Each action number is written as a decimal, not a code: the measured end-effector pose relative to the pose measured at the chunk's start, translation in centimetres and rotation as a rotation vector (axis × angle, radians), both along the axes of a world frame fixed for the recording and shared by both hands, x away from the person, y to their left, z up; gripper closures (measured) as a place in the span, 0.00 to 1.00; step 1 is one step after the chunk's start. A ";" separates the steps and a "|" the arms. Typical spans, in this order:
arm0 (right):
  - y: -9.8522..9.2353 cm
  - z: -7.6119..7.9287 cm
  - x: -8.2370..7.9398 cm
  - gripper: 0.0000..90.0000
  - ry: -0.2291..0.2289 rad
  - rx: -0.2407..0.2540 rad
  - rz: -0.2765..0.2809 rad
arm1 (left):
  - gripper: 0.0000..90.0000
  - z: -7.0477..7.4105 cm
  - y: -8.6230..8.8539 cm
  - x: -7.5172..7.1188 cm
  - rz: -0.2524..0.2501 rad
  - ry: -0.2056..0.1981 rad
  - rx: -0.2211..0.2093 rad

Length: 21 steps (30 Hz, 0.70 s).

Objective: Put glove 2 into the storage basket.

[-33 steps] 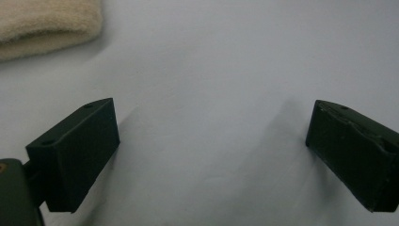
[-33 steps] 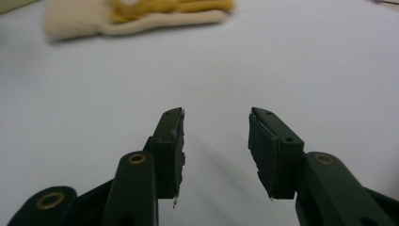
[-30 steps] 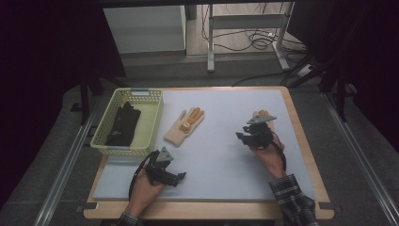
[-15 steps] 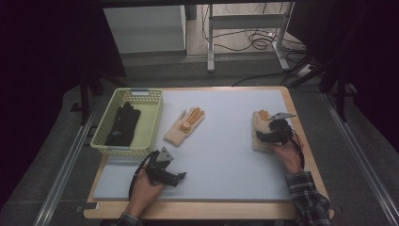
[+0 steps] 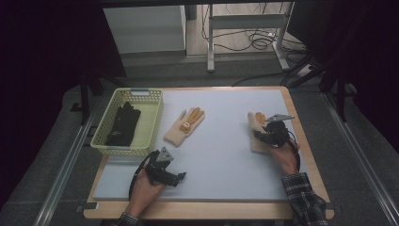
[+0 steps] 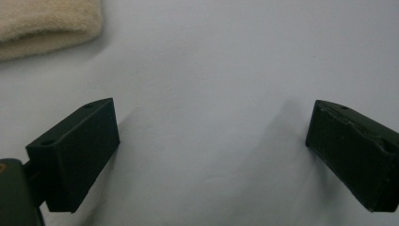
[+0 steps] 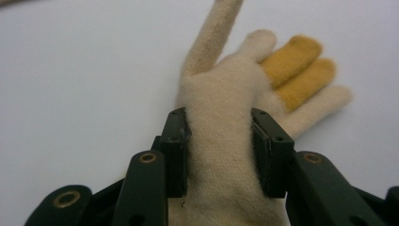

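In the high view, a cream knitted glove with yellow fingertips (image 5: 256, 132) was seen lying flat near the right edge of the pale grey worktop (image 5: 221, 155), its long axis running away from the person and its fingers pointed toward the far edge. The right claw (image 5: 261, 137) was set over its cuff end.

In the left gripper view, the left claw (image 6: 211, 141) was held wide open above bare worktop.

In the right gripper view, the glove's palm was squeezed between the jaws, which had just been closing; two fingers were yellow, the rest cream, and all were pointed away from the claw.
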State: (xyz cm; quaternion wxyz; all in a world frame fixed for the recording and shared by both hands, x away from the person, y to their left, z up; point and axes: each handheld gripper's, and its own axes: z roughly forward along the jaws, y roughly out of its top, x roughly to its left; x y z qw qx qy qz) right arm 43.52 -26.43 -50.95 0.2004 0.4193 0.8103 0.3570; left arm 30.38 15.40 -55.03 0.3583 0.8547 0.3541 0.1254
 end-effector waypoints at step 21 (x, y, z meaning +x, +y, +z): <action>10.8 -1.0 -6.3 0.57 0.024 0.048 0.223 | 0.04 0.0 0.0 0.0 0.000 0.000 0.000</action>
